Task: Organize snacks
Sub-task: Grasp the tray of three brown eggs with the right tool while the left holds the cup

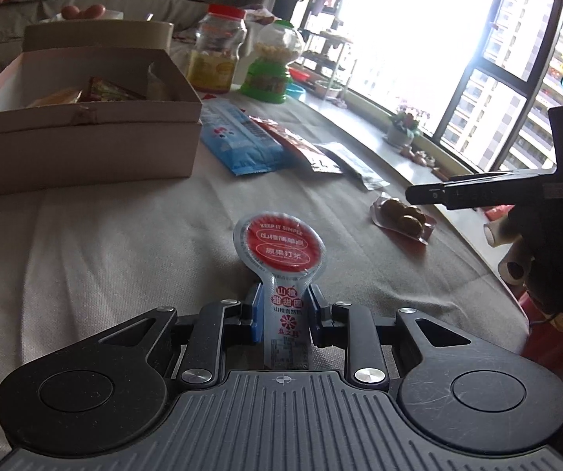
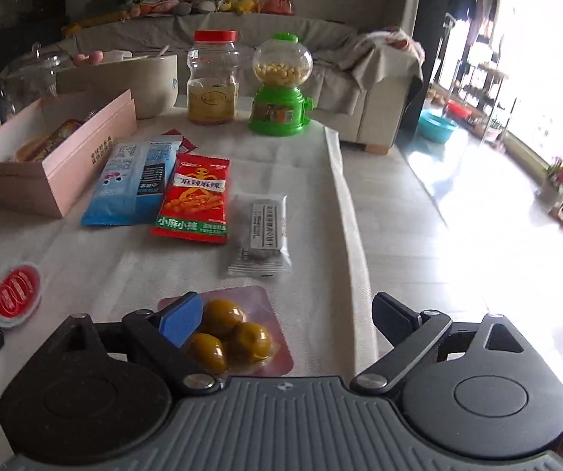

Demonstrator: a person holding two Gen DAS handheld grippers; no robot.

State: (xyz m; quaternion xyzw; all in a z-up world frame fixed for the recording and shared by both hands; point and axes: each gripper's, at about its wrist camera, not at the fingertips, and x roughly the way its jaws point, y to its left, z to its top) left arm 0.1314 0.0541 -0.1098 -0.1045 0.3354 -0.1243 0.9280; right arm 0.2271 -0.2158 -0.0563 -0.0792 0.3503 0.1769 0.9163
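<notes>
Snacks partly sorted: some lie in the cardboard box [image 1: 85, 125]; blue pack [image 2: 132, 184], red pack [image 2: 195, 200] and grey pack [image 2: 260, 231] lie in a row just right of the box. Left gripper [image 1: 283, 314] is clamped on the stem of the round-topped hawthorn sachet [image 1: 279, 253], in front of the box. Right gripper [image 2: 285, 322], jaws apart, straddles the olive pouch [image 2: 228, 331], farthest from the box. Risks: thin stem may pivot or slip during carry; pouch film is slick, so 1 pad could push it aside.

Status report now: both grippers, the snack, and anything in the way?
Left gripper shut on lollipop pack. Right gripper open over olive pack. Box ahead, path clear.
</notes>
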